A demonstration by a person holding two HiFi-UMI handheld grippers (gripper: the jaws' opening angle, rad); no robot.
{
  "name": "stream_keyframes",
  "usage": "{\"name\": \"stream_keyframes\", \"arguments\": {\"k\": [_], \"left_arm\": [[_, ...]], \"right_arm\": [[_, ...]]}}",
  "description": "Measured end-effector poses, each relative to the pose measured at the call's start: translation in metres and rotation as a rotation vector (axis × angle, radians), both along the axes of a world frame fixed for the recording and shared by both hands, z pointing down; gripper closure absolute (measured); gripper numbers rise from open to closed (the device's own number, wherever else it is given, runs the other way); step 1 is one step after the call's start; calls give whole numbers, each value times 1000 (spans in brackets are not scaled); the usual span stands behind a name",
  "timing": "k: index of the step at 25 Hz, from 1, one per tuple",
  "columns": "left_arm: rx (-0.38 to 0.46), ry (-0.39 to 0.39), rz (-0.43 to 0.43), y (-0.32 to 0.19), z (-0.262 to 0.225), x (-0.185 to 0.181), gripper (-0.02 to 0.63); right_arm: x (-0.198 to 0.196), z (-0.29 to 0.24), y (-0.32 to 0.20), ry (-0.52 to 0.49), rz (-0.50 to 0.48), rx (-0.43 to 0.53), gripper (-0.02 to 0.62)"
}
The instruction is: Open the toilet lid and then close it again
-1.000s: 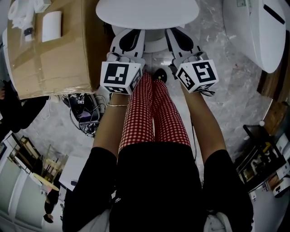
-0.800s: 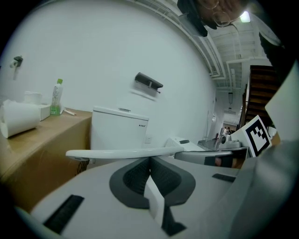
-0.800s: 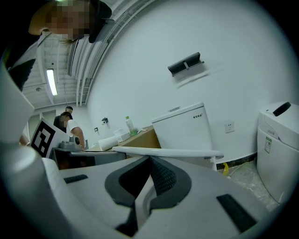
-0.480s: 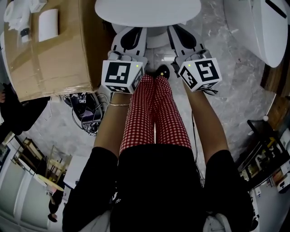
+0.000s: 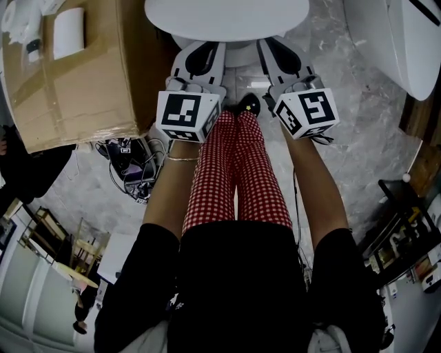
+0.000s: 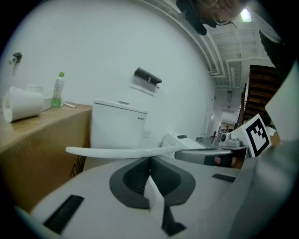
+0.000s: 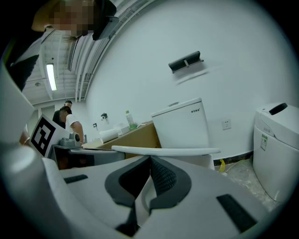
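**Lid down, both tools shut at its front rim**

The white oval plastic toilet lid (image 5: 227, 17) lies flat and closed, with its front edge just above the tips of both tools. The left gripper (image 6: 149, 161) and the right gripper (image 7: 150, 161) each have their jaws pressed together on nothing. The lid looks stiff, smooth, probably slippery and fairly light. Lifting from under the front rim, opposite the hinge, seems best.

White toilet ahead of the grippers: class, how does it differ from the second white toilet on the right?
The front white toilet has a boxy separate tank; the second white toilet is one rounded body. The front white toilet stands beside the brown cardboard box; the second white toilet stands apart on the right. Both are white.
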State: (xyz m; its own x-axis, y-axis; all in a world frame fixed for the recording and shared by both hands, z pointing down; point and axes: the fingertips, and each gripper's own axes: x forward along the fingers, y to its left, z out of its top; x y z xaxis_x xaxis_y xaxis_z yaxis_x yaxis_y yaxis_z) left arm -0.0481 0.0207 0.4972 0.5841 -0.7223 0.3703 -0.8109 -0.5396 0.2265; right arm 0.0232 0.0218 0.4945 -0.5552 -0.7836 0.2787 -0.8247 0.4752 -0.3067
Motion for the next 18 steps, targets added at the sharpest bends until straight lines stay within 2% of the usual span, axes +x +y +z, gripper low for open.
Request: {"name": "stream_keyframes", "arguments": {"k": [18], "left_arm": [[-37,-6,18,19,31,-1,600]], "right_arm": [[-2,30,19,0,0,-30,575]]}}
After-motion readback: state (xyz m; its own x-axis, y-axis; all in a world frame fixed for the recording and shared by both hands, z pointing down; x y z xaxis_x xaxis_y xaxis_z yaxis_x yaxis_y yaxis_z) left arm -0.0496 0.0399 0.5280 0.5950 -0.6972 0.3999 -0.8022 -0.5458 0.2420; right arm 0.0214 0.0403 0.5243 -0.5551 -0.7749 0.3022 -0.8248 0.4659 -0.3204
